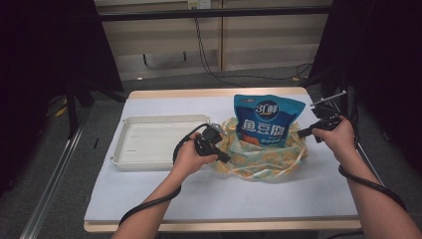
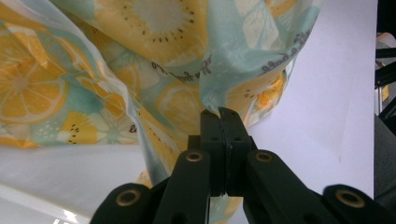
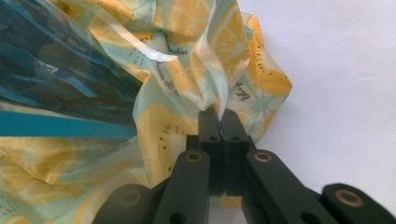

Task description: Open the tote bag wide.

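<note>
From the high view, your lemon-print bag (image 1: 259,157) sits mid-desk, right of the white tray (image 1: 154,142), with the blue pouch (image 1: 267,119) standing in it; the paper-covered desk (image 1: 224,194) is smooth, the room dark around it. In the left gripper view, your left gripper (image 2: 219,112) has its fingers clenched on a fold of the film: thin, limp, likely slippery. In the right gripper view, your right gripper (image 3: 218,112) pinches the opposite edge. Take hold by the rim, since the pouch probably carries the weight.

A wooden-edged table (image 1: 149,93) carries a white sheet (image 1: 239,191) over most of its top. On the sheet lie an empty white tray (image 1: 130,147) at the left and, just beside it, a lemon-print bag (image 1: 263,162) holding an upright blue pouch (image 1: 266,119).
</note>
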Motion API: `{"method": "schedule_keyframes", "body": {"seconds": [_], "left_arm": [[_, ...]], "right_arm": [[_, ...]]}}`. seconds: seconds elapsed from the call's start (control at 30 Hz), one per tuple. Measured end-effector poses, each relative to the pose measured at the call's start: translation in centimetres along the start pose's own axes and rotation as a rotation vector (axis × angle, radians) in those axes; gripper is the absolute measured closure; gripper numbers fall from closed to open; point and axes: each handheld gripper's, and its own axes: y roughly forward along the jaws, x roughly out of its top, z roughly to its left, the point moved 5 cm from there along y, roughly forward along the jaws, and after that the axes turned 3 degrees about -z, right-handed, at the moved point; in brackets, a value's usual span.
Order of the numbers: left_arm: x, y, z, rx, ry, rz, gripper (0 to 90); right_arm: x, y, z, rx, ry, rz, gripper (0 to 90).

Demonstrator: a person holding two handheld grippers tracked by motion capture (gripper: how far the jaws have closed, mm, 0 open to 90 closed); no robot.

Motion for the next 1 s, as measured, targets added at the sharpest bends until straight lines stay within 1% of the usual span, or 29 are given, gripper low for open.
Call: {"method": "schedule_keyframes", "body": {"seconds": [0.03,0.07,0.1,0.13,0.17,0.23,0.27,0.3,0.33,0.37,0.4,0.43,0.47,0.5,0.53,0.57,0.6,0.63,0.67,0.73,0.77,0.8,0.83,0.87,0.93,0.97,1.0], "left_arm": [[0.0,0.1,0.0,-0.003,0.000,-0.002,89.7],[-0.2,0.1,0.1,-0.002,0.031,0.024,89.7],[-0.2,0.1,0.1,-0.005,0.031,0.032,89.7],[-0.2,0.4,-0.2,0.000,-0.001,0.006,89.6],[-0.2,0.5,-0.2,-0.002,-0.002,0.010,89.6],[-0.3,0.6,-0.2,0.000,0.009,0.018,89.6],[-0.4,0.6,-0.2,0.000,0.005,0.015,89.6],[-0.4,0.7,-0.4,0.002,-0.015,0.003,89.5],[-0.5,0.7,-0.3,0.002,-0.001,0.007,89.4],[-0.6,0.8,-0.3,0.007,-0.006,0.004,89.2],[-0.7,0.7,-0.1,0.004,0.030,0.030,89.0],[-0.8,0.7,-0.2,0.008,0.027,0.029,89.0],[-0.8,0.8,-0.4,0.010,-0.003,0.007,89.0],[-0.9,0.9,-0.5,0.011,-0.009,0.005,88.9],[-0.9,0.8,-0.5,0.007,0.001,0.012,89.0],[-1.0,0.8,-0.4,0.013,0.023,0.025,88.9],[-1.0,0.9,-0.7,0.010,-0.012,0.006,88.9],[-1.1,0.9,-0.7,0.017,0.001,0.016,88.9],[-1.2,0.8,-0.6,0.012,0.025,0.040,88.9],[-1.2,1.0,-1.0,0.008,-0.014,0.008,88.8],[-1.2,1.0,-1.0,0.012,-0.008,0.016,88.8],[-1.3,0.9,-0.9,0.014,0.028,0.043,88.8],[-1.4,1.0,-1.0,0.012,0.027,0.046,88.7],[-1.4,1.1,-1.1,0.010,0.019,0.040,88.6],[-1.6,1.3,-1.2,0.007,0.025,0.045,88.6],[-1.8,1.4,-1.1,0.004,0.034,0.052,88.6],[-1.8,1.7,-1.4,0.008,-0.018,0.028,88.6]], "right_arm": [[0.0,0.1,0.0,0.003,-0.003,-0.004,90.0],[-0.1,0.1,-0.1,0.004,-0.005,-0.002,90.0],[-0.1,0.1,-0.1,0.001,0.002,0.009,90.0],[-0.1,0.1,-0.1,0.006,0.005,0.005,90.0],[-0.2,0.1,-0.1,0.003,0.004,0.007,90.0],[-0.2,0.2,-0.3,0.000,-0.006,0.006,90.0],[-0.3,0.2,-0.2,-0.001,0.001,0.010,90.0],[-0.3,0.2,-0.3,0.002,0.001,0.007,90.0],[-0.3,0.2,-0.3,-0.001,0.002,0.011,89.9],[-0.4,0.3,-0.3,0.003,0.007,0.009,89.8],[-0.4,0.3,-0.3,0.003,0.003,0.009,89.7],[-0.5,0.4,-0.4,0.004,0.005,0.004,89.7],[-0.5,0.4,-0.4,0.004,-0.002,0.003,89.7],[-0.6,0.5,-0.5,0.001,-0.005,0.008,89.6],[-0.6,0.5,-0.4,0.003,-0.001,0.010,89.5],[-0.7,0.6,-0.4,0.002,0.008,0.010,89.3],[-0.7,0.6,-0.4,0.005,0.008,0.012,89.3],[-0.8,0.7,-0.5,0.005,0.003,0.011,89.3],[-0.8,0.8,-0.5,0.003,0.009,0.015,89.3],[-0.9,0.9,-0.5,0.009,0.009,0.014,89.2],[-1.0,0.9,-0.5,0.006,0.008,0.016,89.1],[-1.0,1.0,-0.5,0.005,0.009,0.015,89.1],[-1.0,1.0,-0.6,0.005,0.002,0.014,89.0],[-1.0,1.1,-0.5,0.009,0.007,0.009,88.9],[-1.1,1.1,-0.5,0.009,0.004,0.017,88.7],[-1.1,1.1,-0.6,0.008,0.004,0.016,88.6],[-1.1,1.1,-0.5,0.010,0.011,0.017,88.6]]}}
